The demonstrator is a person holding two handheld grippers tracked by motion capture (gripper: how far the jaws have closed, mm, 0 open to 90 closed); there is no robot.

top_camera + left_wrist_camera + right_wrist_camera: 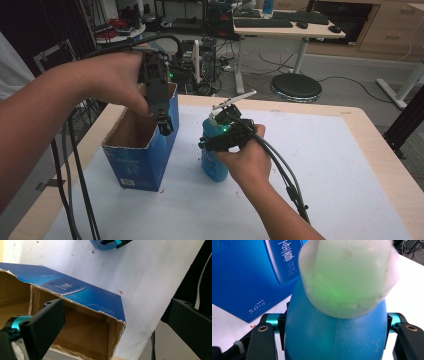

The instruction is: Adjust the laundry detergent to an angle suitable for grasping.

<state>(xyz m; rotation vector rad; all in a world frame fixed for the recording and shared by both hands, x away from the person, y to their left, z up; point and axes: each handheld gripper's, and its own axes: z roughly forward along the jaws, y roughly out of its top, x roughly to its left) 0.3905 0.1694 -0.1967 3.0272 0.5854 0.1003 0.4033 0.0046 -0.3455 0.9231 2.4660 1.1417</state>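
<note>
On the desk (310,150) beside the open box (142,160), the bottle (214,162) stands upright, pinched by the right claw (215,131), while the left claw (165,125), spread, hovers at the box's rim; boxing it seems not yet done.

Lab/office space: far desk (280,31) with keyboards (263,23) and mice, PC tower (207,60) on floor, loose cables (280,65) everywhere.

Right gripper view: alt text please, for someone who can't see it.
A blue bottle with a pale, translucent cap sits close up between the right gripper's black fingers. Behind it stands a blue box with white print, on a white table.
</note>
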